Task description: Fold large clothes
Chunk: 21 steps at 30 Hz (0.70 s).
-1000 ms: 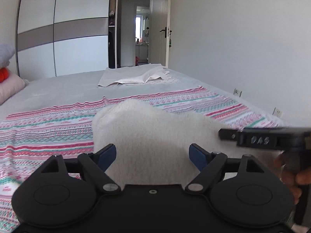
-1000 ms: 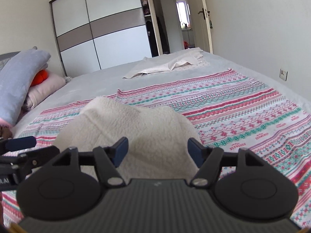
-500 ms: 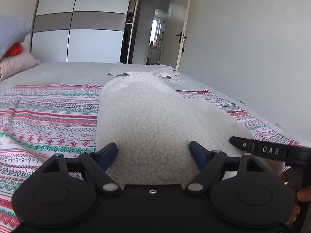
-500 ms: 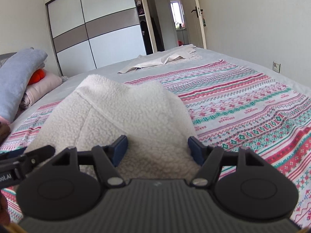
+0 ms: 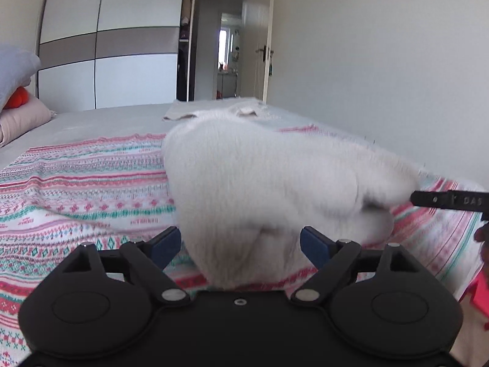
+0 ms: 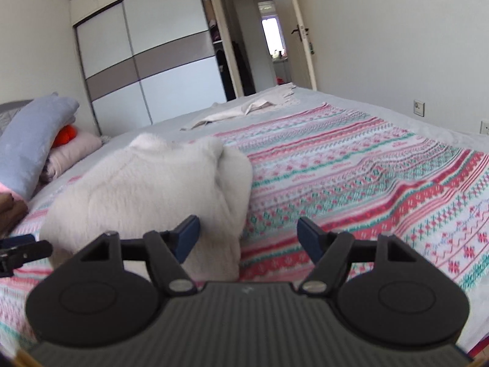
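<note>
My left gripper (image 5: pixel 240 241) stands wide, jaws just opened further, the blurred white fleece garment (image 5: pixel 275 189) between them, grip unclear. My right gripper (image 6: pixel 248 235), also just widened, pinches nothing; fleece brushes its left pad.

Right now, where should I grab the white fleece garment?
Take the white fleece garment at its near bottom hem, coming from the near bed edge. It lies bunched on the patterned blanket, and that hem already sits between the open right tool fingers.

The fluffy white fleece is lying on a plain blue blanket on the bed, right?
Not quite. The fluffy white fleece lies on a striped pink, red and green patterned blanket, not a plain blue one. The right wrist view shows it clearly.
</note>
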Available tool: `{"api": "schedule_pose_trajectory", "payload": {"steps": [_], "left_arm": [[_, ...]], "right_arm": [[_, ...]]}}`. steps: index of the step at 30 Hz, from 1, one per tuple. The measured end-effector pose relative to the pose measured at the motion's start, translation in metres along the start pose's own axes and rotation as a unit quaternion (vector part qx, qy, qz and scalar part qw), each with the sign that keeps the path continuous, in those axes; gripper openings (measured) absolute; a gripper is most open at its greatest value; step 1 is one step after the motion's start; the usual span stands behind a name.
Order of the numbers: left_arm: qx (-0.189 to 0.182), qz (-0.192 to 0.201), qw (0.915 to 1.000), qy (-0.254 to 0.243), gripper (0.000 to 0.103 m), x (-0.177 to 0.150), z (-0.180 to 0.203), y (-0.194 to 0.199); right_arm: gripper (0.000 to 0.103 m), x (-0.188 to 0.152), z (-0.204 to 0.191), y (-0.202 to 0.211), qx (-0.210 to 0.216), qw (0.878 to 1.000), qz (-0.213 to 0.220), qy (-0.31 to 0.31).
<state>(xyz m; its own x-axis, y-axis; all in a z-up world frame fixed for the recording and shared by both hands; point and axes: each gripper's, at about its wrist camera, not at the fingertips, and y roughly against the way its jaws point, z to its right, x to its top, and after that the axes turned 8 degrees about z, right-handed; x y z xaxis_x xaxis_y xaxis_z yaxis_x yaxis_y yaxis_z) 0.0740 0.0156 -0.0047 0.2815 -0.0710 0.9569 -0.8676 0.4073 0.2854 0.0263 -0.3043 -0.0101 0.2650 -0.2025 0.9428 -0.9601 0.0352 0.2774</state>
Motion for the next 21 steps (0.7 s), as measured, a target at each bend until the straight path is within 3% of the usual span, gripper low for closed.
{"api": "schedule_pose_trajectory", "payload": {"steps": [4,6,8,10,13,15,18,21], "left_arm": [[0.040,0.008,0.9991,-0.004,0.079,-0.012,-0.003,-0.011],[0.051,0.026,0.9984,0.002,0.064,-0.012,-0.008,-0.012],[0.034,0.025,0.9990,0.010,0.048,-0.013,-0.014,-0.014],[0.043,0.028,0.9987,0.006,0.039,-0.014,-0.014,-0.012],[0.062,0.034,0.9975,-0.008,0.036,-0.020,-0.013,-0.011],[0.063,0.031,0.9975,0.010,0.036,-0.027,-0.022,-0.014],[0.052,0.031,0.9979,0.024,0.036,-0.029,-0.028,-0.012],[0.052,0.032,0.9978,0.023,0.036,-0.027,-0.026,-0.013]], "right_arm": [[0.070,-0.009,-0.020,-0.009,-0.008,0.998,0.006,0.068],[0.070,-0.008,-0.025,-0.016,0.007,0.997,0.001,0.078],[0.070,-0.008,-0.031,-0.027,0.015,0.996,-0.008,0.085],[0.070,-0.010,-0.038,-0.039,0.012,0.995,-0.012,0.095],[0.070,-0.015,-0.041,-0.053,-0.001,0.996,-0.020,0.091],[0.070,-0.017,-0.034,-0.058,0.000,0.997,-0.032,0.063],[0.070,-0.018,-0.026,-0.041,0.025,0.999,-0.024,0.041],[0.070,-0.015,-0.018,-0.008,0.066,0.998,0.015,-0.002]]}}
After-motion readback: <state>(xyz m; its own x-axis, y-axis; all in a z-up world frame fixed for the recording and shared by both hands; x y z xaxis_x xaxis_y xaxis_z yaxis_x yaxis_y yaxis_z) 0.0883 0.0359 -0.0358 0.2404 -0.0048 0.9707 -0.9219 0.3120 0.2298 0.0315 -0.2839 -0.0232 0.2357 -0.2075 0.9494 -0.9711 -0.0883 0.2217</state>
